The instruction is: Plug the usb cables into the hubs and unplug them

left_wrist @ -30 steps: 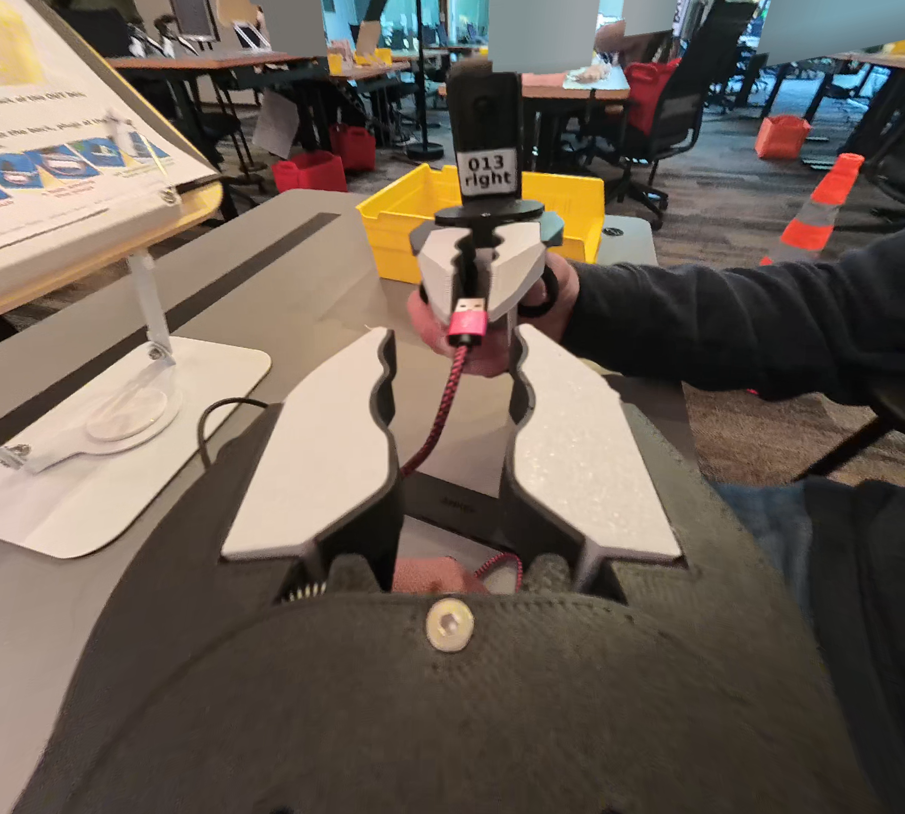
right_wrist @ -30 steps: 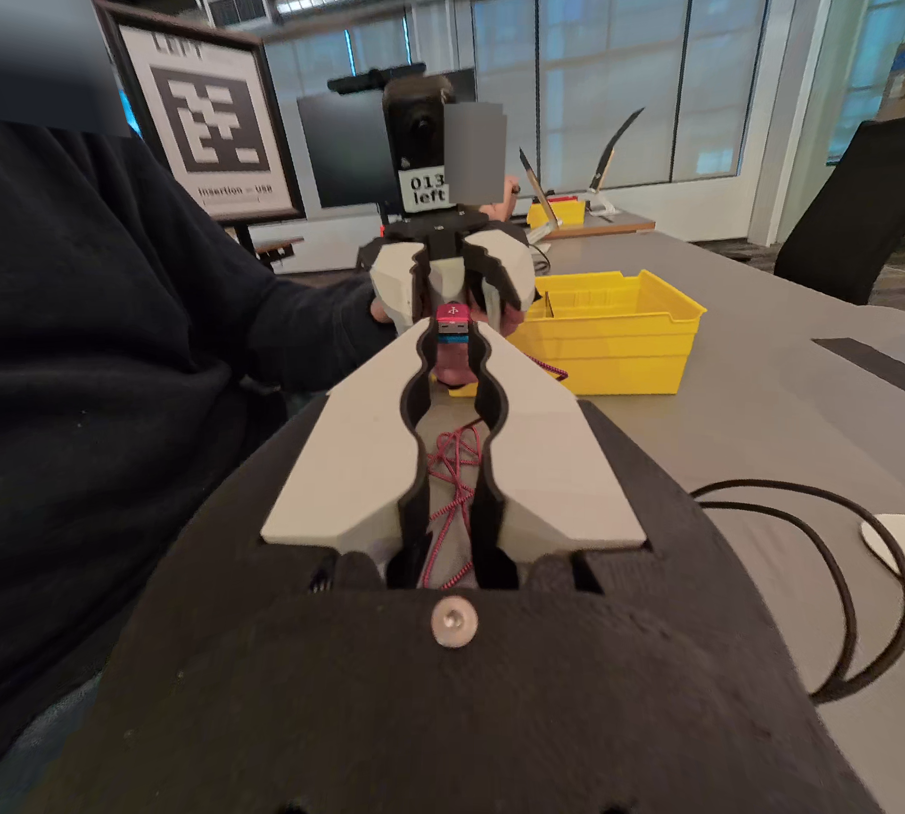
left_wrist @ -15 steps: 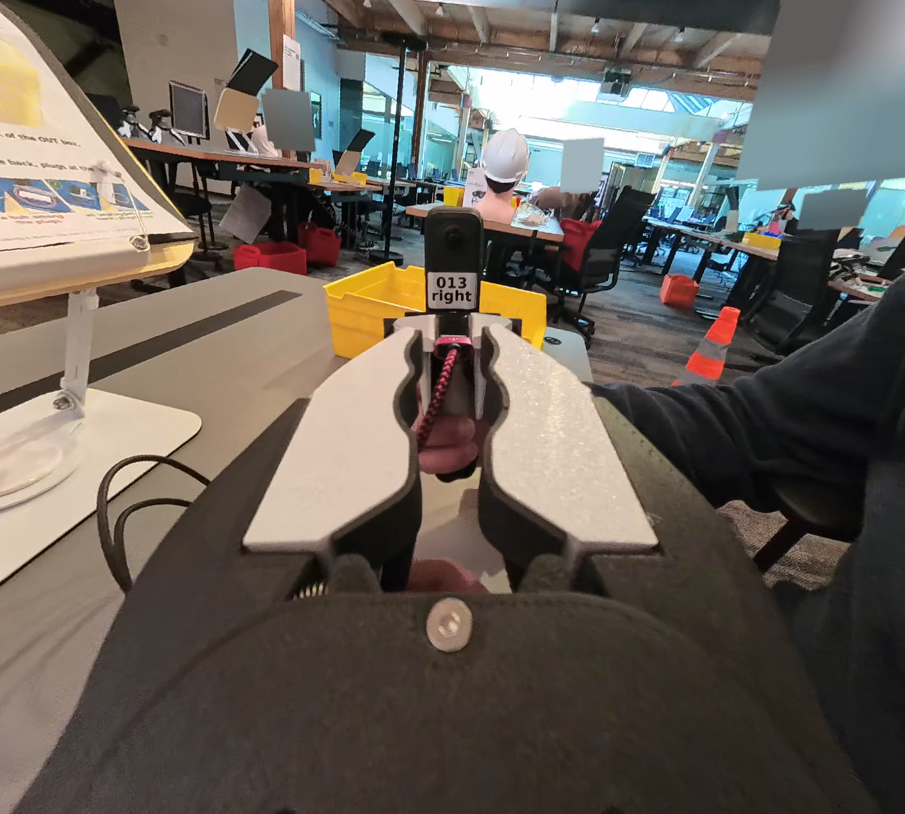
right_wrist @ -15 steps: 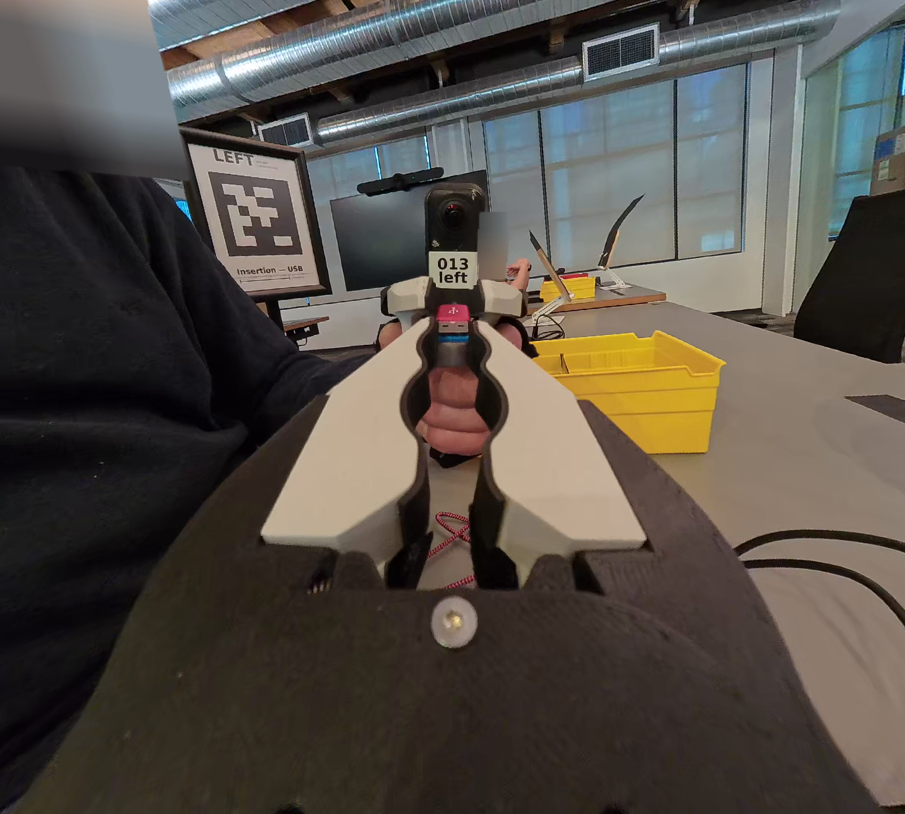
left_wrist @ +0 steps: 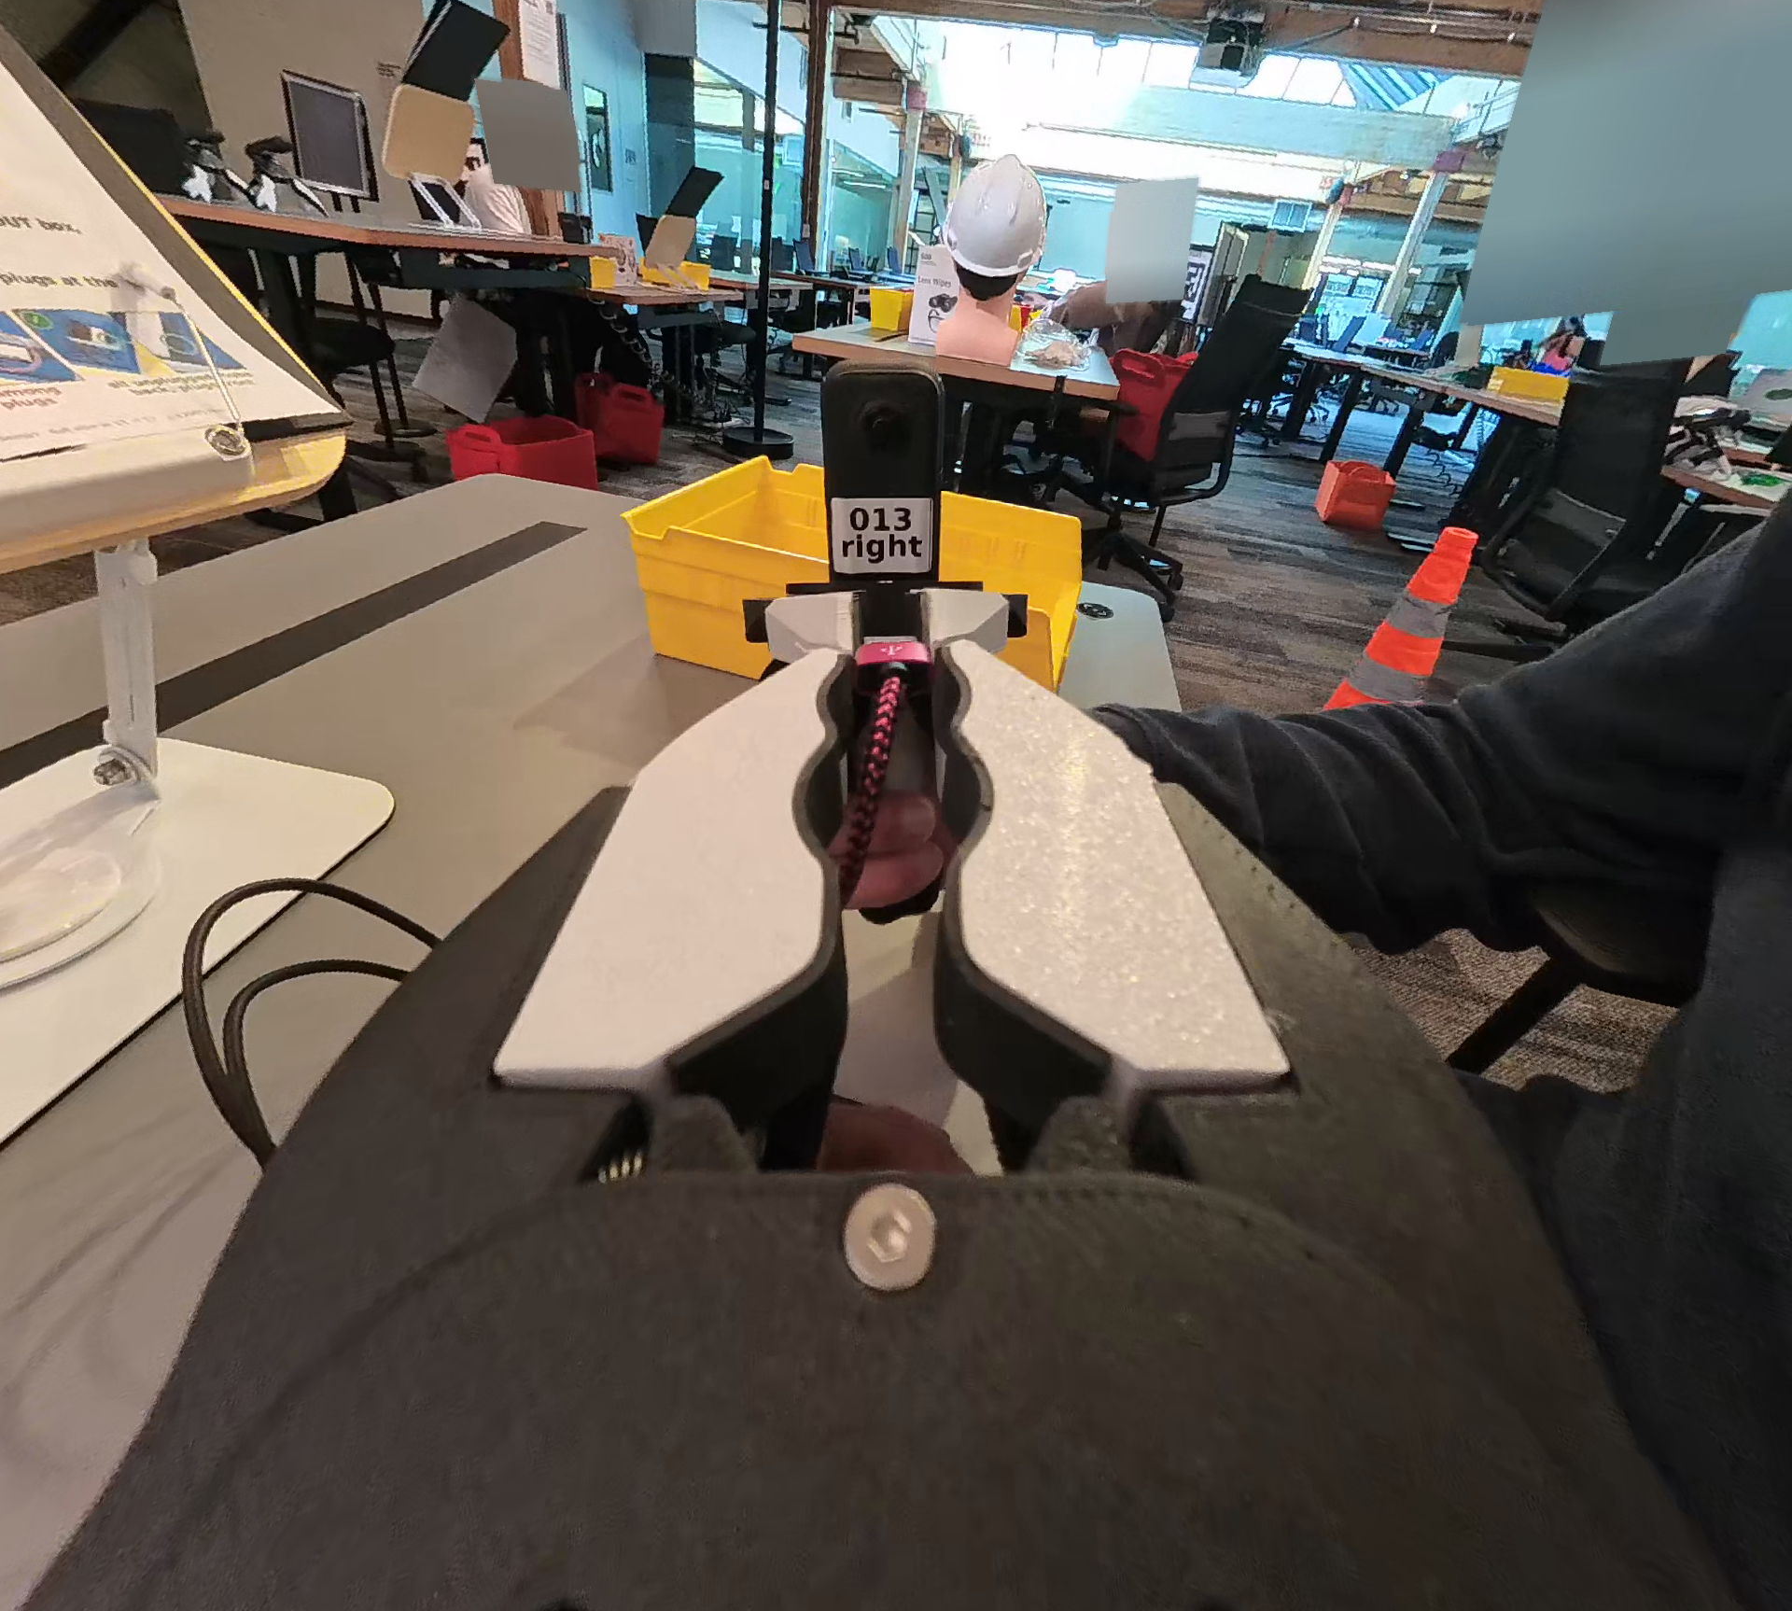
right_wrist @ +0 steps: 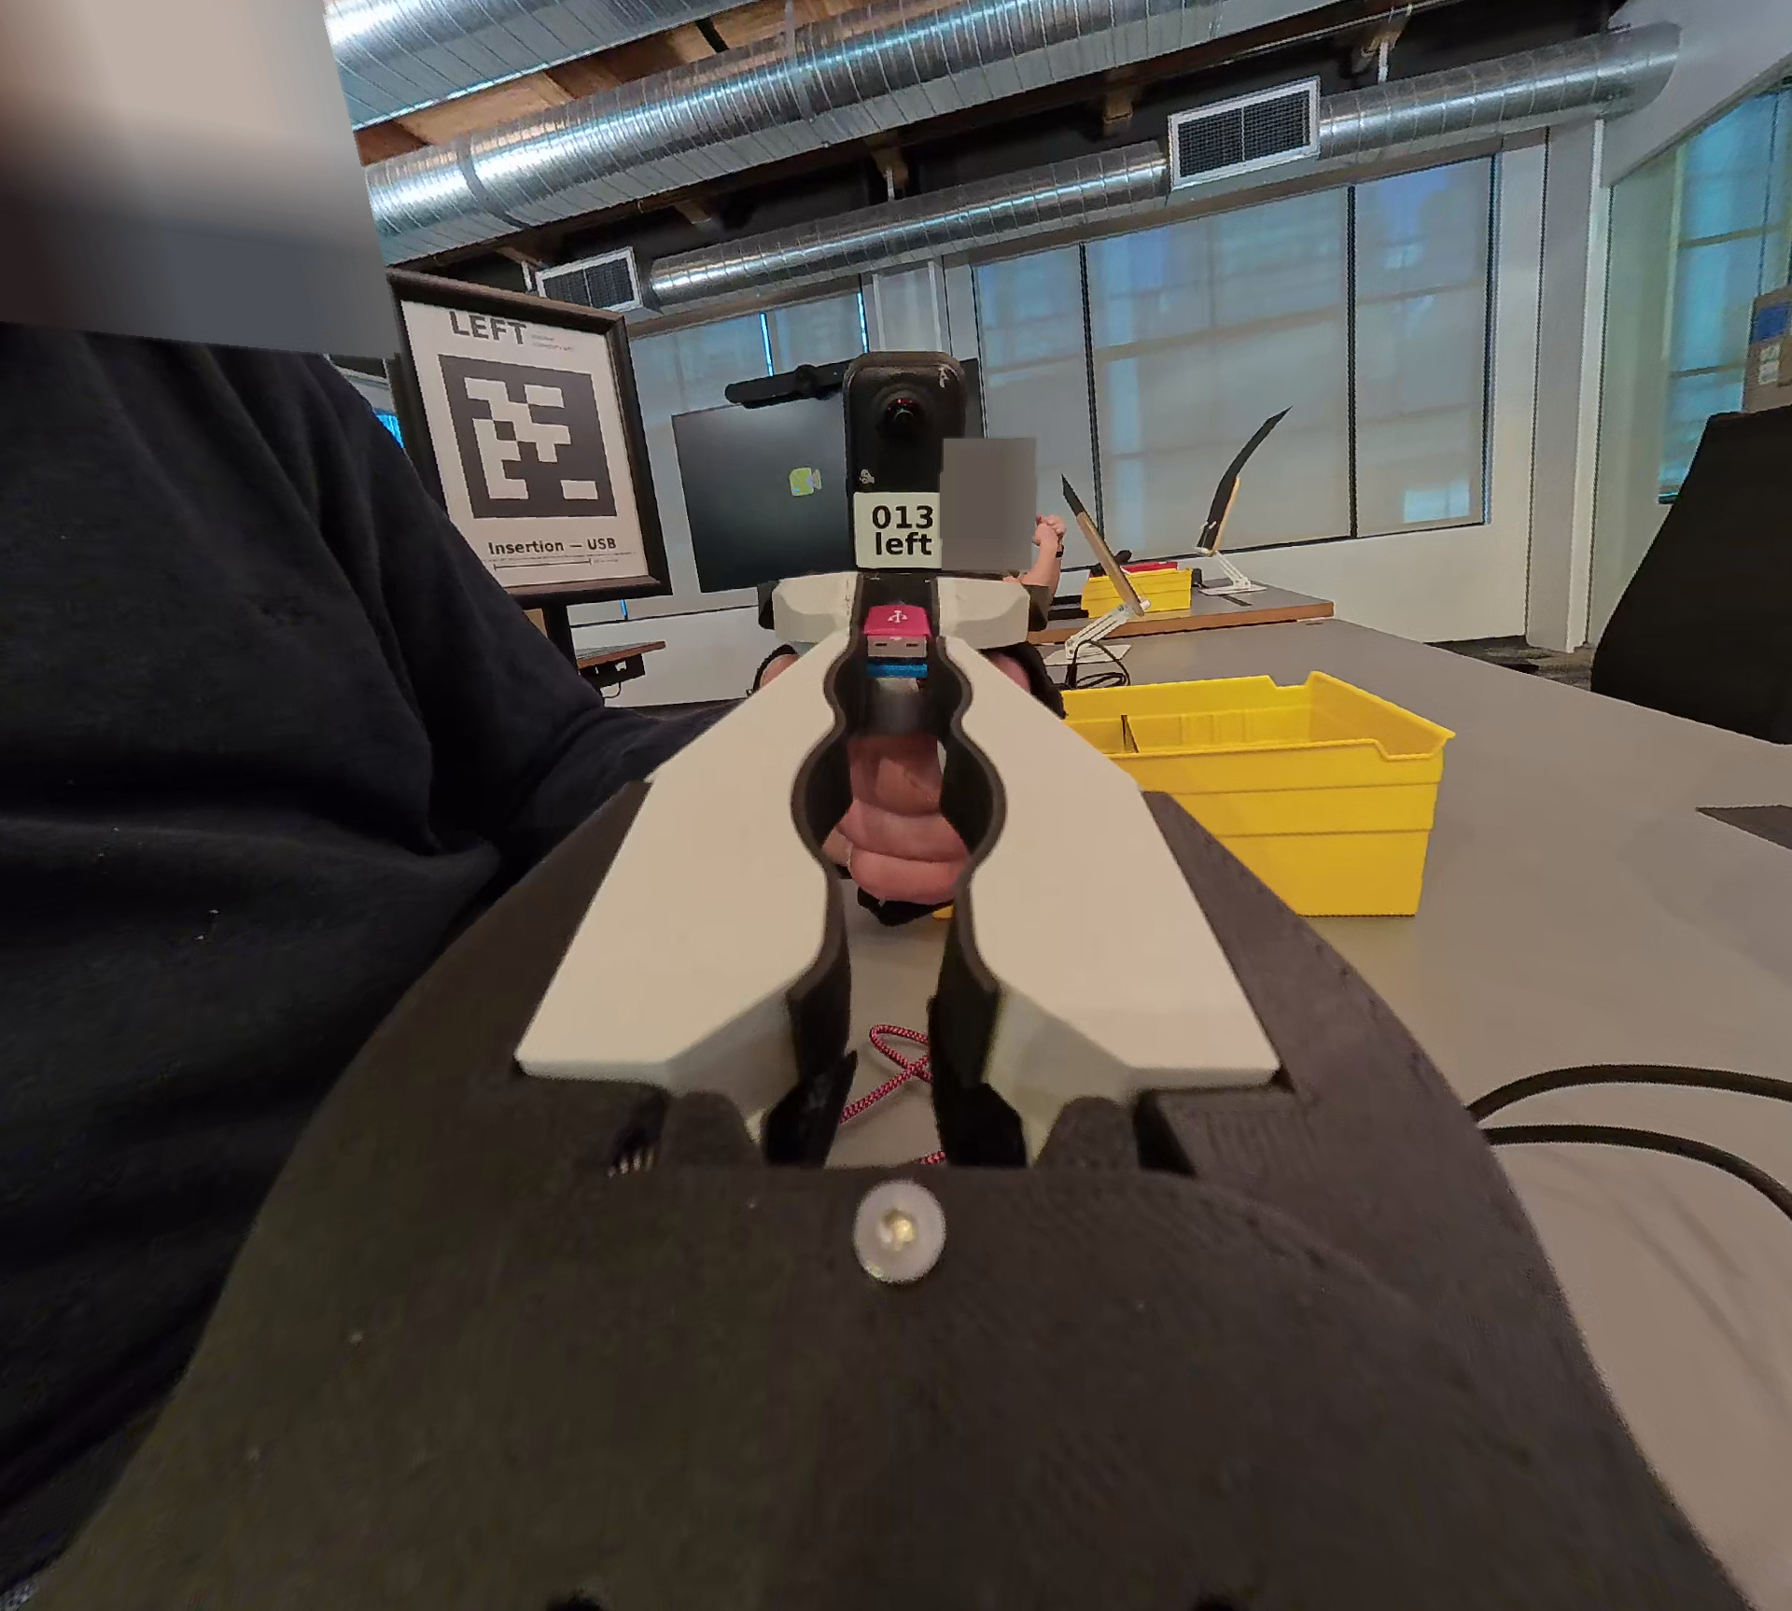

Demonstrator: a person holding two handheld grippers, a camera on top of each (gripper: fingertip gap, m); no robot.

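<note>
The pink-and-black braided cable (left_wrist: 878, 774) disappears between the white jaws. The black cable (right_wrist: 1639, 1109) and the white stand base (left_wrist: 175, 876) run past the frame edge. Any hub is hidden.

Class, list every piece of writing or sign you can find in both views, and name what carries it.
I name the bearers only and quote no wording.
left-view camera label: white, clear print.
right-view camera label: white, clear print.
framed marker sign: clear heading and caption; the finest line is too small to read.
instruction sheet: partly cut off and blurred.
usb plug: a symbol only.
</note>
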